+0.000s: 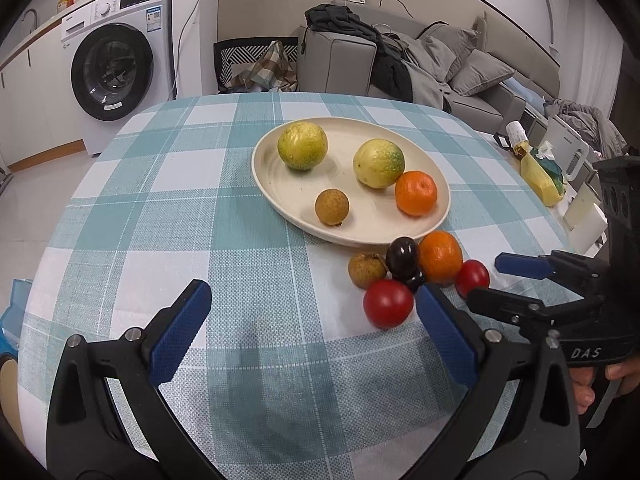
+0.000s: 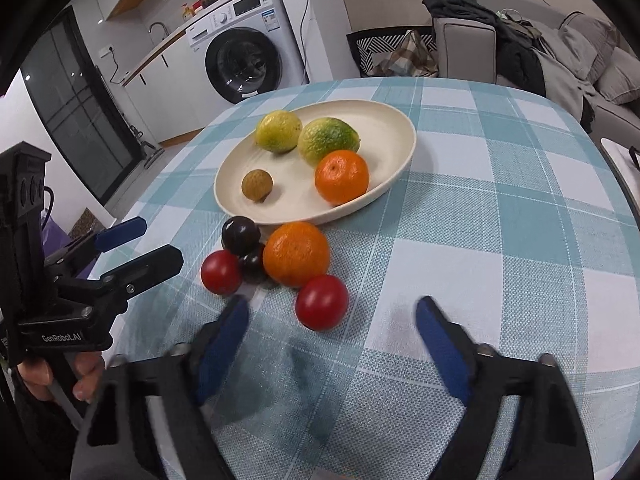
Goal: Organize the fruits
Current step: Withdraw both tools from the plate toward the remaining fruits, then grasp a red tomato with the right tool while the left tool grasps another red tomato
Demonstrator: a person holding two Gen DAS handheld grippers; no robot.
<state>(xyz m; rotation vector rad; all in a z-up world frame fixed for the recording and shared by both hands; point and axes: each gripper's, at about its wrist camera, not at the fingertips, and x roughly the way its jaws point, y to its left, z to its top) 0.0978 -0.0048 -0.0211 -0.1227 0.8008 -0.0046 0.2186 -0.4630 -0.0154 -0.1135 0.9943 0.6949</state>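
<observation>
Where the checked teal-and-white cloth covers the desk, a cream oval plate holds four fruits: two yellow-green citrus, one toward the far left and one to its right; an orange mandarin on the plate touching the right-hand citrus; and a small brown longan on the plate standing apart near the front rim.

Loose fruit lies in one tight cluster on the cloth just in front of the plate:
- dark plum, close against the plate's rim
- a smaller dark fruit tucked under the plum, kind unclear
- second mandarin, beside the plum
- second longan, seen only from the left wrist
- red tomato on the left
- red tomato on the right

Left tool — fingers spread wide, nothing between them, poised over bare cloth with its right pad just beside the left tomato.

Right tool — jaws apart and gripping nothing, its blue pads not touching anything; the right-hand tomato sits just ahead of the gap. Its left finger is motion-blurred.

Each tool appears at the edge of the other's view, with a hand on the handle.

Background: washing machine, grey sofa heaped with clothes.
</observation>
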